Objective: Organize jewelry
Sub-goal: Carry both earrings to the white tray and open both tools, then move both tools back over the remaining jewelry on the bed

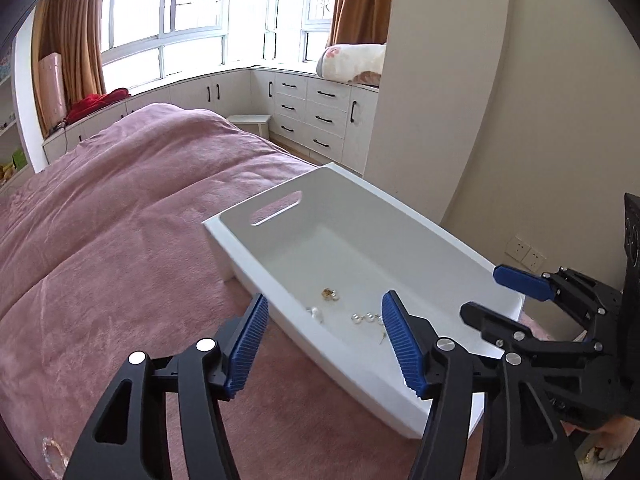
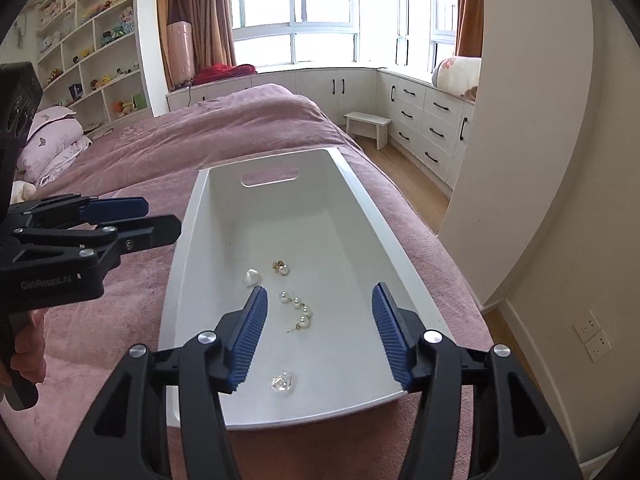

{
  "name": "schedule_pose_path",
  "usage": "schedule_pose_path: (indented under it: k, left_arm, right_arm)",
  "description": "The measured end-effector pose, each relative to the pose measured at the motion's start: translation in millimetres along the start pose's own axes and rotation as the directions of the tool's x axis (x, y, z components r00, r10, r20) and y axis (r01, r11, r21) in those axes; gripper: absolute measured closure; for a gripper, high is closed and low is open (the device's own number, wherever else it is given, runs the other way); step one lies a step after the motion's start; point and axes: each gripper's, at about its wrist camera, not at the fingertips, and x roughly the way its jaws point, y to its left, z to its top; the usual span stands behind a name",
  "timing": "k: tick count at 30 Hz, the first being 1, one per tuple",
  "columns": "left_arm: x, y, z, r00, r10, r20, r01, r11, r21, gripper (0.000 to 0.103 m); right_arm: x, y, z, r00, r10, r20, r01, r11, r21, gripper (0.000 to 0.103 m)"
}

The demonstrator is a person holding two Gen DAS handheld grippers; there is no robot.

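A white tray with a handle slot lies on the pink bed. Inside it lie a pearl strand earring, a gold and pearl earring, a white heart-shaped piece and a clear shell-like piece. My right gripper is open and empty, hovering over the tray's near end above the jewelry. My left gripper is open and empty, at the tray's left long side; the tray and some jewelry show beyond it. Each gripper shows in the other's view, the right, the left.
The pink bedspread surrounds the tray. A folded duvet lies at the left. White drawers, a small stool and shelves with toys stand beyond. A wall rises to the right of the bed edge.
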Motion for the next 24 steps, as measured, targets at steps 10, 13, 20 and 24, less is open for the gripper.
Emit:
schedule_pose_path:
  k: [10, 13, 20, 24]
  left_arm:
    - [-67, 91, -51, 0.985, 0.169, 0.037, -0.165, 0.982, -0.089, 0.028]
    - [-90, 124, -72, 0.976, 0.216, 0.032, -0.21, 0.968, -0.141, 0.026]
    - [-142, 190, -125, 0.945, 0.326, 0.001, -0.318, 0.924, -0.212, 0.022]
    - [-174, 230, -163, 0.931, 0.364, -0.028, -0.357, 0.892, -0.277, 0.021]
  right_arm:
    - [-30, 72, 17, 0.994, 0.054, 0.092, -0.046, 0.995, -0.094, 0.034]
    - [-34, 97, 24, 0.991, 0.078, 0.107, -0.065, 0.99, -0.125, 0.03]
    - [-36, 165, 32, 0.982, 0.15, 0.112, -0.128, 0.974, -0.187, 0.024]
    - [-35, 208, 30, 0.977, 0.192, 0.093, -0.166, 0.958, -0.234, 0.023]
